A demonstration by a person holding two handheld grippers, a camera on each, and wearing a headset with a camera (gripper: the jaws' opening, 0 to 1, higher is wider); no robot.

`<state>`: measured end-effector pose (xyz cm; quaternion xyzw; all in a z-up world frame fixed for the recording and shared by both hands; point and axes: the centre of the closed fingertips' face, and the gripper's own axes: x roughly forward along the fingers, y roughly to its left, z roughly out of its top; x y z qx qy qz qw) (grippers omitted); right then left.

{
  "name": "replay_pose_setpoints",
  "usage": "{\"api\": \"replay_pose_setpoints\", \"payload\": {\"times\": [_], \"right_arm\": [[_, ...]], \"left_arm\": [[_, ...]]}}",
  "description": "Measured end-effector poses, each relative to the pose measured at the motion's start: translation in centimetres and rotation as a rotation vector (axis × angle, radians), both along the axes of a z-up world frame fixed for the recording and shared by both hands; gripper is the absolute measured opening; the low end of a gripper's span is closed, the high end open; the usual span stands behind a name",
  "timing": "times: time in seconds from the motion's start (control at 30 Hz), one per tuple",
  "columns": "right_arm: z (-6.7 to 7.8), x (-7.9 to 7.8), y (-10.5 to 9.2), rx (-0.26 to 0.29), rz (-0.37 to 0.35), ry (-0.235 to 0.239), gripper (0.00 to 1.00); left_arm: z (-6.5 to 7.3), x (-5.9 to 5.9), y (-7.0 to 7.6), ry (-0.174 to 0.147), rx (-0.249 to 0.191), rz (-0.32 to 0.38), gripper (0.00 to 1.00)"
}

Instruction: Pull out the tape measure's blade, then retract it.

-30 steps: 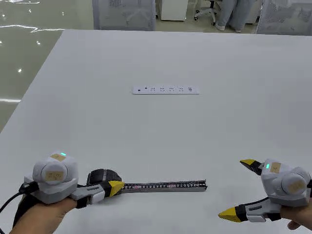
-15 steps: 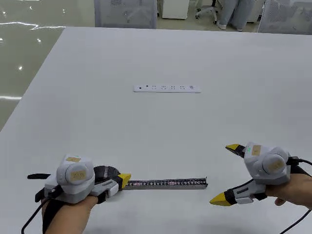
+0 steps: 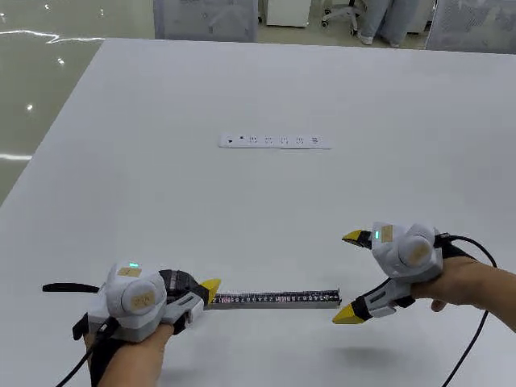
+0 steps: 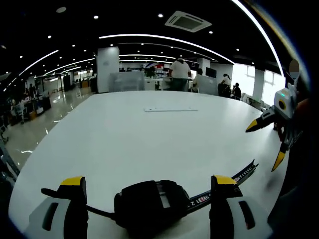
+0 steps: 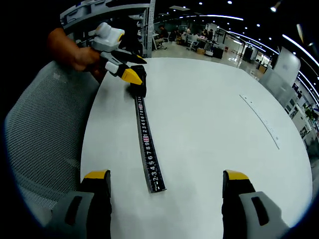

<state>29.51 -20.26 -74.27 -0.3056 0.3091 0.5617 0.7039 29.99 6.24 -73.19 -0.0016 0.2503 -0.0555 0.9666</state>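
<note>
Near blade tip (image 5: 155,187), right gripper (image 5: 167,174) agape, numerals (image 5: 146,142) legible

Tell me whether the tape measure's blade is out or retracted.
Out. The blade lies flat on the table, numbers showing, stretching from the black case at the left gripper toward the open right gripper.

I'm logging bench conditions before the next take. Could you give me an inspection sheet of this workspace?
Surface: white table, plain and matte.
Job's things: tape measure lying flat, its blade pulled out along the table.
Clutter: power strip farther back.
Grippers: left hand-held gripper open, jaws either side of the case with gaps showing; right hand-held gripper open, at the blade's tip.
Cables: black cable runs from the right hand-held gripper.
Surroundings: glossy floor, mesh chair, people in the background.
</note>
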Motion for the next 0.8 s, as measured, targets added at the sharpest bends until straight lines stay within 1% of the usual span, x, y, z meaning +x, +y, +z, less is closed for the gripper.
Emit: {"api": "replay_pose_setpoints", "payload": {"times": [0.03, 0.1, 0.13, 0.17, 0.23, 0.27, 0.3, 0.4, 0.47, 0.5, 0.57, 0.63, 0.7, 0.8], "right_arm": [[-0.3, 0.0, 0.0, -0.017, 0.012, 0.005, 0.88], [-0.6, -0.2, 0.2, -0.032, 0.032, 0.018, 0.84], [-1.0, -0.4, 0.3, -0.044, 0.052, 0.036, 0.83], [-1.4, -0.5, 0.2, -0.062, 0.062, 0.04, 0.81], [-2.2, -0.7, -0.1, -0.102, 0.095, 0.047, 0.78], [-2.6, -0.8, -0.1, -0.113, 0.102, 0.053, 0.76], [-2.8, -0.8, -0.1, -0.116, 0.108, 0.055, 0.72], [-3.0, -0.9, -0.1, -0.129, 0.113, 0.078, 0.61], [-3.2, -0.9, -0.3, -0.139, 0.116, 0.085, 0.56], [-3.4, -0.9, -0.4, -0.145, 0.121, 0.095, 0.51], [-3.6, -0.9, -0.5, -0.16, 0.132, 0.092, 0.47], [-3.9, -1.1, -0.7, -0.176, 0.14, 0.108, 0.41], [-4.1, -1.3, -0.9, -0.196, 0.168, 0.107, 0.35], [-4.3, -1.6, -0.9, -0.217, 0.189, 0.113, 0.3]], "left_arm": [[-0.2, -0.1, -0.2, -0.003, 0.007, -0.009, 1.0], [-0.5, -0.4, -0.3, 0.002, 0.009, -0.024, 1.0], [-0.7, -0.4, -0.2, 0.007, 0.005, -0.023, 1.0], [-0.8, -0.5, -0.1, 0.008, 0.005, -0.022, 1.0], [-1.1, -0.3, 0.0, 0.01, 0.022, -0.03, 1.0], [-1.3, -0.3, 0.0, 0.01, 0.024, -0.032, 1.0], [-1.3, -0.3, 0.0, 0.009, 0.025, -0.035, 1.0], [-1.6, -0.3, 0.1, 0.02, 0.022, -0.033, 1.0], [-1.5, -0.3, 0.0, 0.019, 0.024, -0.038, 1.0], [-1.5, -0.3, -0.1, 0.019, 0.025, -0.041, 1.0], [-1.6, -0.3, -0.1, 0.019, 0.025, -0.044, 1.0], [-1.7, -0.3, -0.3, 0.023, 0.026, -0.048, 1.0], [-1.8, -0.4, -0.5, 0.025, 0.028, -0.055, 1.0], [-1.8, -0.4, -0.6, 0.024, 0.028, -0.06, 1.0]]}}
